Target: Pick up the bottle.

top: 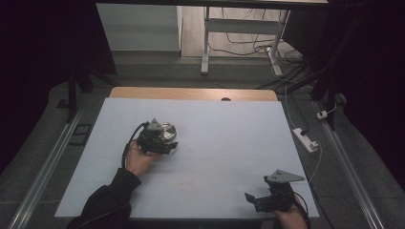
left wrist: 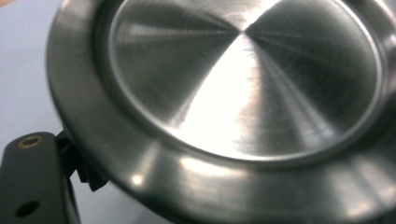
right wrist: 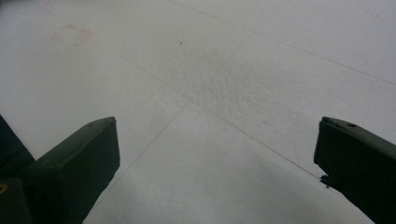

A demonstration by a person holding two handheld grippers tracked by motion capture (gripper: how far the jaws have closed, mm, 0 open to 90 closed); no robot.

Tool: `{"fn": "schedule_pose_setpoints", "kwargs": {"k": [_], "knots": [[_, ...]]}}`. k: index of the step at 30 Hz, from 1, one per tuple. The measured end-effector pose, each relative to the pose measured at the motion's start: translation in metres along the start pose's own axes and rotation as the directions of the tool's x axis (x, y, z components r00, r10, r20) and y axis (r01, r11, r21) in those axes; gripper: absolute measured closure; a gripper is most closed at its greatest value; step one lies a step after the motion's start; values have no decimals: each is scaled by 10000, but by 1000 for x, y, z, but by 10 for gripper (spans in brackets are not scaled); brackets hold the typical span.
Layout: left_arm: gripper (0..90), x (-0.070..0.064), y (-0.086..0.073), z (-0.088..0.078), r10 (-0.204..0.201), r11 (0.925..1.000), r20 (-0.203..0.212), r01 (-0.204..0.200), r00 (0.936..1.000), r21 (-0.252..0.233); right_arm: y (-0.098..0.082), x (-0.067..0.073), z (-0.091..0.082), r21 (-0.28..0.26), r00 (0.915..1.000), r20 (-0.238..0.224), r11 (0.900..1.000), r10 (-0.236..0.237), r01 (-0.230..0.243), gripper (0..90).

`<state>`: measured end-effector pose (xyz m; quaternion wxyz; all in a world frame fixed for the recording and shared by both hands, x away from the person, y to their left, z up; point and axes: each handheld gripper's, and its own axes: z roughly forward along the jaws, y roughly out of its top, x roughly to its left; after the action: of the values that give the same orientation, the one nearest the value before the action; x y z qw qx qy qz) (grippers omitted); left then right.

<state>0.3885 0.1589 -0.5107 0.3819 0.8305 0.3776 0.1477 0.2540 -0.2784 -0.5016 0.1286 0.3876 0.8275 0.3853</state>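
Note:
A round brushed-steel dish [top: 167, 130] with a broad rim rests on the white tabletop [top: 229, 129], left of centre. My left gripper [top: 165, 143] reaches it from the near side and is shut on its near rim. In the left gripper view the steel dish [left wrist: 243, 79] looms very close, its rim passing over one black finger [left wrist: 32, 182] at the lower left; the other finger is hidden. My right gripper [top: 253, 200] hovers near the table's front right corner, open. In the right gripper view the right gripper [right wrist: 217, 140] has its jaws wide apart over bare white board.
A wooden strip [top: 191, 93] edges the table's far side. On the floor to the right lie a white power strip [top: 305, 139] and cables. Metal rails [top: 45, 167] run along both sides. A desk frame [top: 206, 43] stands beyond. A faint pink mark [right wrist: 72, 33] is on the board.

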Motion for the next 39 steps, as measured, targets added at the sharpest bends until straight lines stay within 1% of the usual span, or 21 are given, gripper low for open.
{"fn": "schedule_pose_setpoints", "kwargs": {"k": [10, 15, 20, 31, 35, 36, 39], "knots": [[151, -3, 5, -15, 240, 9997, 265, -238, 9994, -103, 0, 0, 0, -26, 10000, 9, 10000, -39, 39, 0], [151, -5, 8, -23, 344, 9994, 554, -339, 9979, -100, 0, 0, 0, -32, 10000, 7, 10000, -32, 32, 0], [152, -12, 11, -29, 590, 9982, 827, -584, 9948, -93, 0, 0, 0, -28, 10000, 13, 10000, -40, 40, 0], [152, -33, 17, -35, 1004, 9949, 1464, -984, 9841, -204, 0, 1, 0, -3, 10000, 9, 10000, -73, 73, 0], [152, -42, 18, -34, 1186, 9929, 1736, -1178, 9777, -149, 0, 1, 0, -13, 9999, 4, 9999, -102, 102, 0], [152, -45, 19, -34, 1301, 9914, 1789, -1301, 9752, -117, 0, 1, 0, -17, 9999, 13, 9999, -111, 111, 1], [151, -53, 19, -33, 1425, 9897, 1991, -1424, 9696, -149, 0, 1, 0, -3, 9999, 6, 9999, -134, 134, 1]]}}
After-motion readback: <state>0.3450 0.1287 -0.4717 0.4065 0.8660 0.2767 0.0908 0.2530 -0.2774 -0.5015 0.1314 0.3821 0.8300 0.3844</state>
